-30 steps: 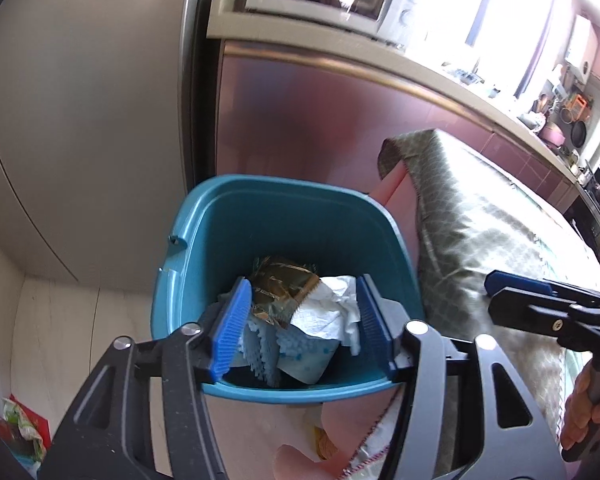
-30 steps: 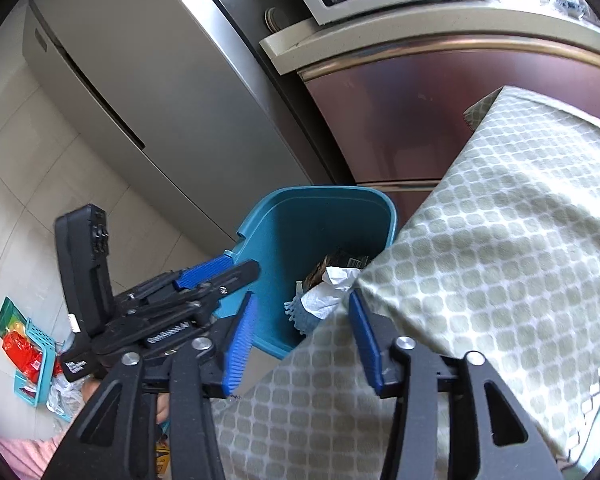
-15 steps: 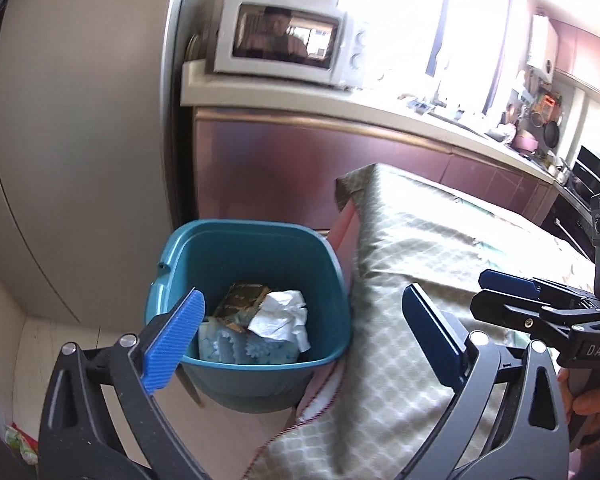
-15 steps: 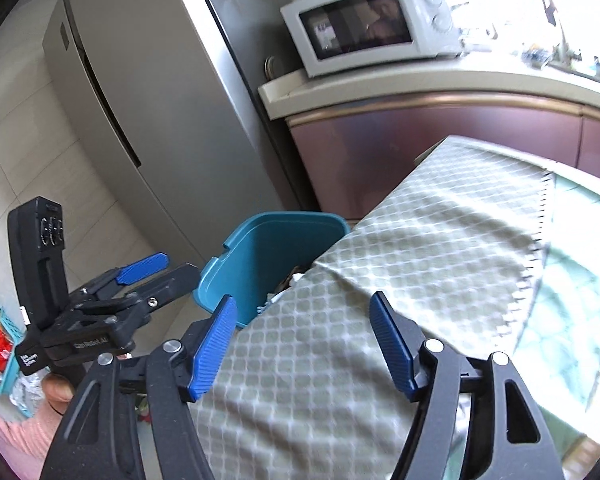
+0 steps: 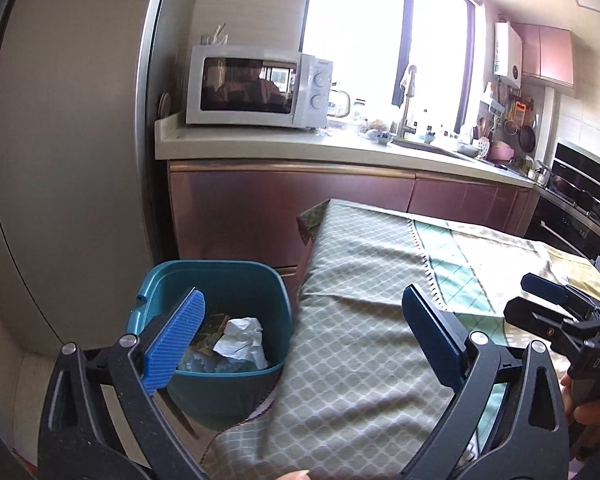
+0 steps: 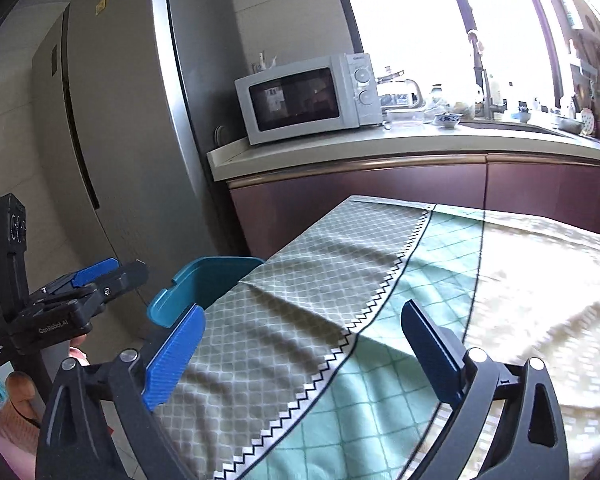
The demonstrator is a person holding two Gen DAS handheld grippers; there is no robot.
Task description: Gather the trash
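Teal bin (image 5: pixel 216 280) sat ahead-left of left gripper (image 5: pixel 304 340), holding crumpled paper (image 5: pixel 242 338). Left gripper gaped empty; right gripper (image 6: pixel 300 344) jaws opening, nothing between. Drop looked done; next move: seek more trash over tablecloth (image 6: pixel 300 288).

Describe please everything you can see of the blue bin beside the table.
The blue bin is a teal plastic tub with rounded corners and a flat outward lip, standing upright and open, with no lid in view. It stands on the floor between the grey fridge and the table, in front of the dark red cabinet. Inside lie crumpled white paper, a brownish wrapper and something pale blue. The hanging checked tablecloth comes up against its right side. Neither claw touches it.
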